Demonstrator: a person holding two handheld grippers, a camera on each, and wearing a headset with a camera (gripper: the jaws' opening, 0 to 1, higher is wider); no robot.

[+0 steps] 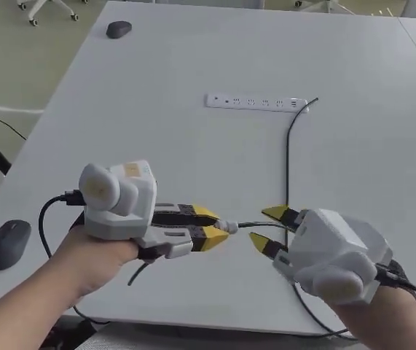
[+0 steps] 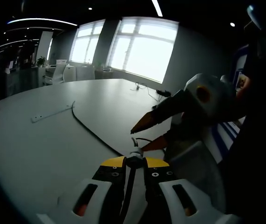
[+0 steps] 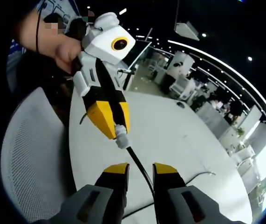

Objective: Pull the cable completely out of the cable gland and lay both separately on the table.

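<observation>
Head view: gland [image 1: 229, 227] half-hidden, left tongs [image 1: 221, 225]

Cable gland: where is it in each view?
Head view: cable gland low centre, at the tip of the left tool.
Left gripper view: cable gland low centre, between the yellow jaws.
Right gripper view: cable gland at centre.
Shared landmark: black cable leaving it.

An open-plan office: a broad white table [image 1: 193, 73] carrying a long white power strip [image 1: 255, 102] and a dark grey oval computer mouse [image 1: 8, 243], a white mesh-backed chair [image 3: 30, 154], tall bright windows [image 2: 144, 49].
</observation>
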